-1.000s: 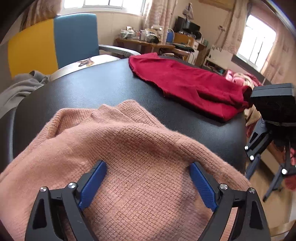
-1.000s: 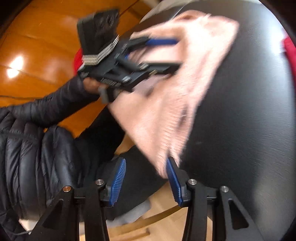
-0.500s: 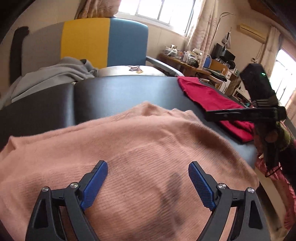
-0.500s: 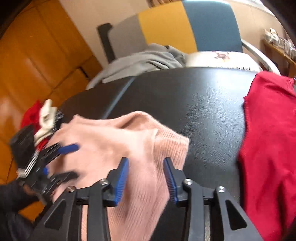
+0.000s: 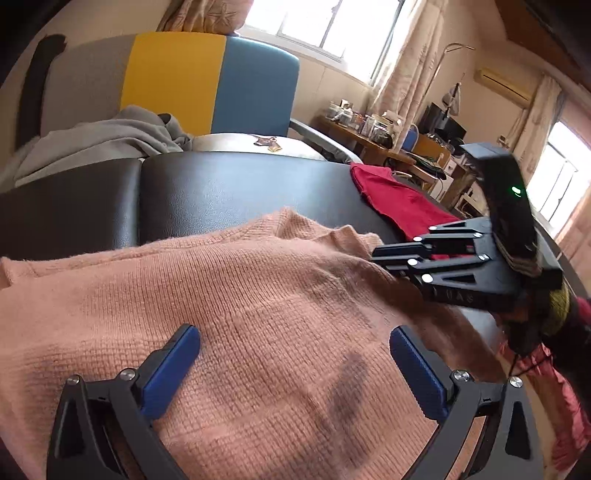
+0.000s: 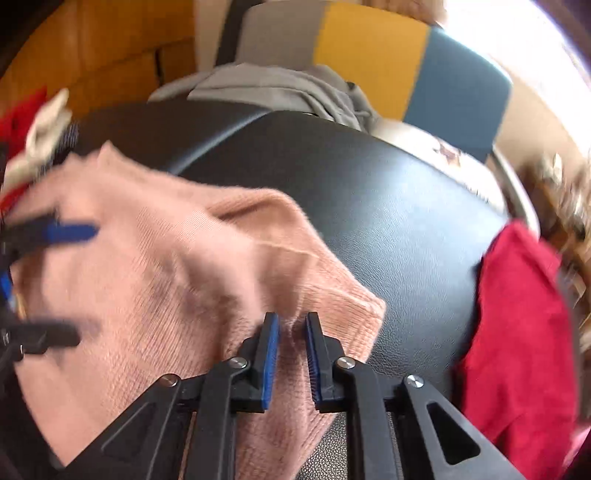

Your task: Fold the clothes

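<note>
Bright window (image 5: pixel 325 26) daylight, fisheye-warped edges, right view motion-blurred

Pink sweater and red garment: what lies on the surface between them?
Only bare black padded surface separates the pink sweater from the red garment, shown best in the right wrist view.

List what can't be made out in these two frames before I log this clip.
- Left wrist view: the pink sweater runs off the bottom and left edges, so its full shape is unseen.
- Left wrist view: the right gripper is seen side-on; its grasp is hidden.
- Right wrist view: the left gripper is motion-blurred and cut by the left edge.
- Right wrist view: the red garment is cropped at the right.
</note>
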The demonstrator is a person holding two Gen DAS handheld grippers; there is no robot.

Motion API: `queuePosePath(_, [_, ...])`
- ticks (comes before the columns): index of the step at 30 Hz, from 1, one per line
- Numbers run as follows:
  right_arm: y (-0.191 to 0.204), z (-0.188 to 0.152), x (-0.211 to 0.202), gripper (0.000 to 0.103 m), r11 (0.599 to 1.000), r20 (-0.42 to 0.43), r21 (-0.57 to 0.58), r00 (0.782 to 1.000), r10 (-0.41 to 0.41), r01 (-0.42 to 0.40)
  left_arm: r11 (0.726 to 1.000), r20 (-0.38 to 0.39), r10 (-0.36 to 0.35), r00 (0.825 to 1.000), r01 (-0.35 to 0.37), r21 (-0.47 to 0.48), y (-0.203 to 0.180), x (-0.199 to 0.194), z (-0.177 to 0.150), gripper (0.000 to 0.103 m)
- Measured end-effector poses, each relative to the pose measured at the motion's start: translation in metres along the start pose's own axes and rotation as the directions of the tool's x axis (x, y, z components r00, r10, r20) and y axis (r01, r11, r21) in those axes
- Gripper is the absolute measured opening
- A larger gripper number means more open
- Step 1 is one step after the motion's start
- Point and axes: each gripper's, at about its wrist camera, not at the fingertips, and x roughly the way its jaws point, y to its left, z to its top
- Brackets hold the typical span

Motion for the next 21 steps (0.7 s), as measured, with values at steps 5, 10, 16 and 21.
queuePosePath(5, [-0.027,-0.002,0.002,0.022,0.979,0.054,0.154,0.990,0.130,-0.137,1.000,0.009,0.013,1.000,-0.014,0.010,-0.002,0.002,-0.006,0.103])
queuePosePath(10, [-0.054,0.001,0.025,0.026,0.892,0.088,0.325,0.949,0.302,-0.314,1.000,0.015,0.016,1.000,-0.016,0.010,-0.002,0.002,-0.007,0.102])
queuePosePath(16, [-0.068,-0.013,0.032,0.036,0.787,0.209,0.420,0.892,0.401,-0.452,1.000,0.019,0.022,1.000,-0.022,0.013,-0.002,0.003,-0.008,0.103])
queuePosePath(21, [-0.033,-0.001,0.020,0.048,0.908,0.120,0.267,0.946,0.302,-0.323,1.000,0.025,0.010,1.000,-0.010,0.004,0.000,0.002,-0.008,0.102])
